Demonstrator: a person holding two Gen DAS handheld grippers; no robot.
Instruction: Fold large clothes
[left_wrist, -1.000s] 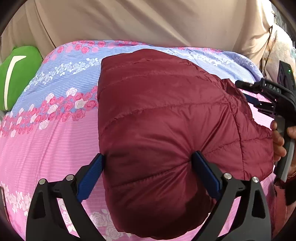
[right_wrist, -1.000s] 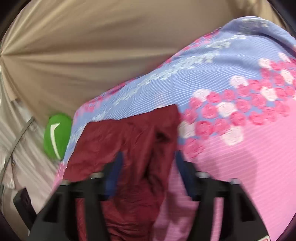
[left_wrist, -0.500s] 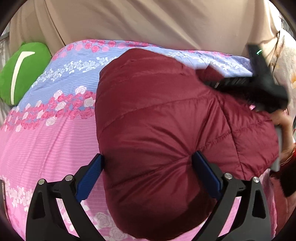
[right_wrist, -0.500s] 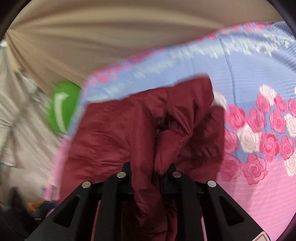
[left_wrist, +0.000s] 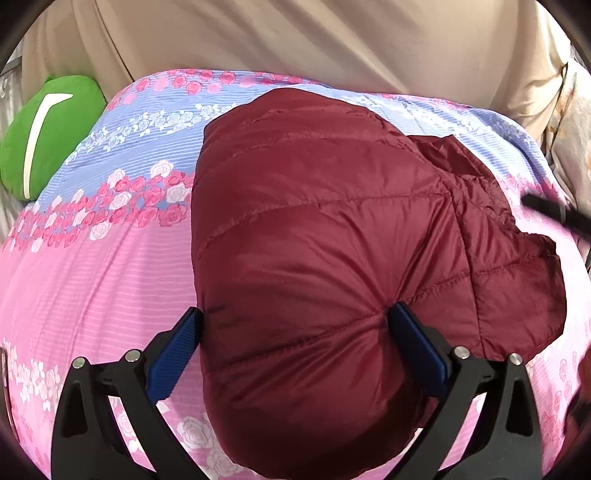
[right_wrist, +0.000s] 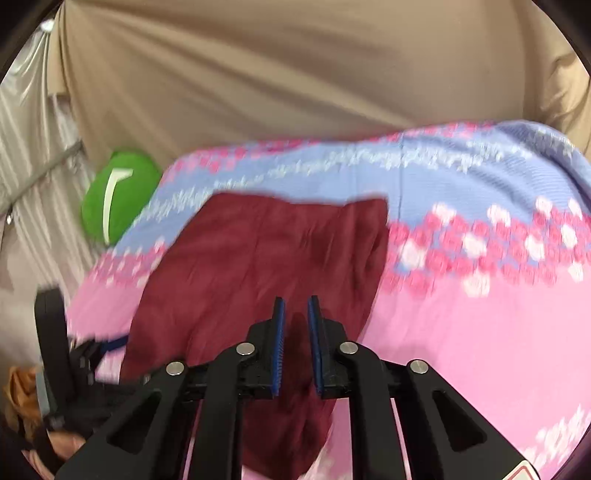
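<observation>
A dark red quilted puffer jacket (left_wrist: 332, 229) lies folded on a pink and blue floral bedsheet (left_wrist: 92, 266). My left gripper (left_wrist: 295, 343) is wide open, its blue pads on either side of the jacket's near bulge, pressing down on it. In the right wrist view the jacket (right_wrist: 258, 266) lies flat, blurred by motion. My right gripper (right_wrist: 295, 332) hovers above it with its jaws nearly together and a narrow gap between the pads, holding nothing. A dark tip of the right gripper shows at the right edge of the left wrist view (left_wrist: 554, 212).
A green cushion (left_wrist: 44, 136) sits at the bed's far left corner, also in the right wrist view (right_wrist: 114, 195). A beige curtain (left_wrist: 295, 37) hangs behind the bed. The left gripper's handle and hand show at lower left of the right wrist view (right_wrist: 55, 350).
My right gripper shut on the jacket's right sleeve part, carried it over onto the body, then let it go and pulled back. My left gripper stayed pressing the jacket.
</observation>
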